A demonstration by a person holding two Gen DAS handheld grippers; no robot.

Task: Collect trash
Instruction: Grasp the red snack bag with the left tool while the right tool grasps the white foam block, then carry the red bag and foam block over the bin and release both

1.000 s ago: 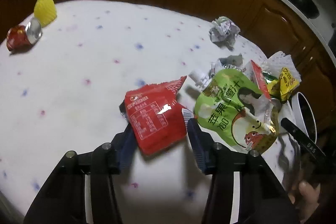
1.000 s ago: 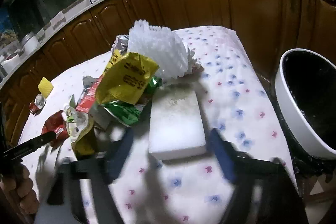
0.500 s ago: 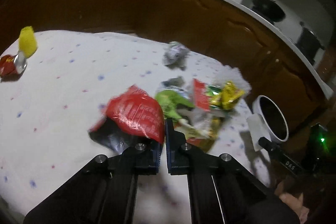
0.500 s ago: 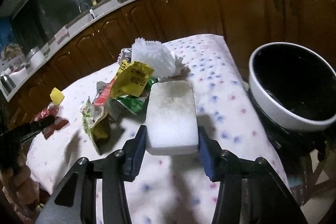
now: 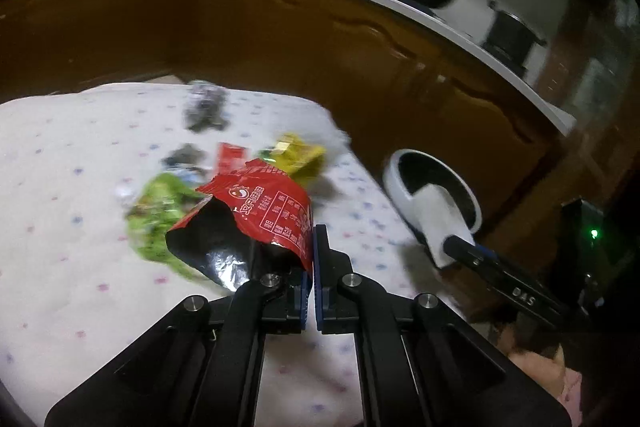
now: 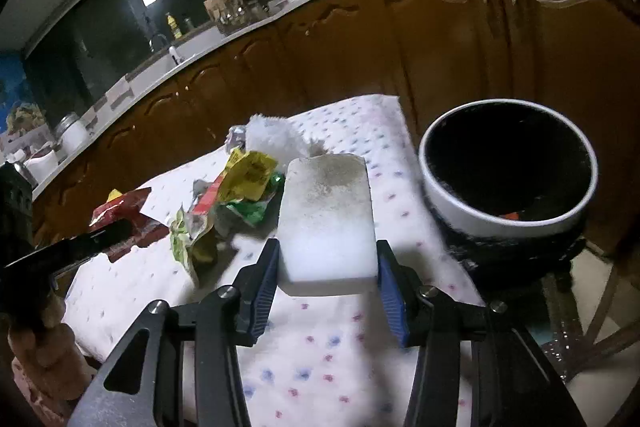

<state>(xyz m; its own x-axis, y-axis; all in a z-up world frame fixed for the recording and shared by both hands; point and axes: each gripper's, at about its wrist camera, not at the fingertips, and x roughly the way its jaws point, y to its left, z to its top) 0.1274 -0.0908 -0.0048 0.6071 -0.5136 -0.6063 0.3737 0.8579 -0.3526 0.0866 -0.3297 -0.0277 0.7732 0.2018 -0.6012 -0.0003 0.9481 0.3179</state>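
Observation:
My left gripper (image 5: 311,255) is shut on a red snack wrapper (image 5: 264,211) and holds it above the table. The wrapper also shows in the right wrist view (image 6: 120,211). My right gripper (image 6: 326,263) is shut on a white foam block (image 6: 326,211), lifted off the cloth. The block also shows in the left wrist view (image 5: 440,223), near the bin. The white-rimmed black trash bin (image 6: 508,171) stands beside the table's right edge; it also shows in the left wrist view (image 5: 404,163).
A pile of trash lies on the dotted tablecloth (image 6: 320,359): a green pouch (image 5: 160,215), a yellow wrapper (image 6: 250,173), white netting (image 6: 272,139), a crumpled paper ball (image 5: 206,103). Brown cabinets (image 6: 440,39) run behind the table.
My left gripper closed on the red wrapper, lifted it and swung toward the bin. My right gripper closed on the foam block and raised it off the cloth.

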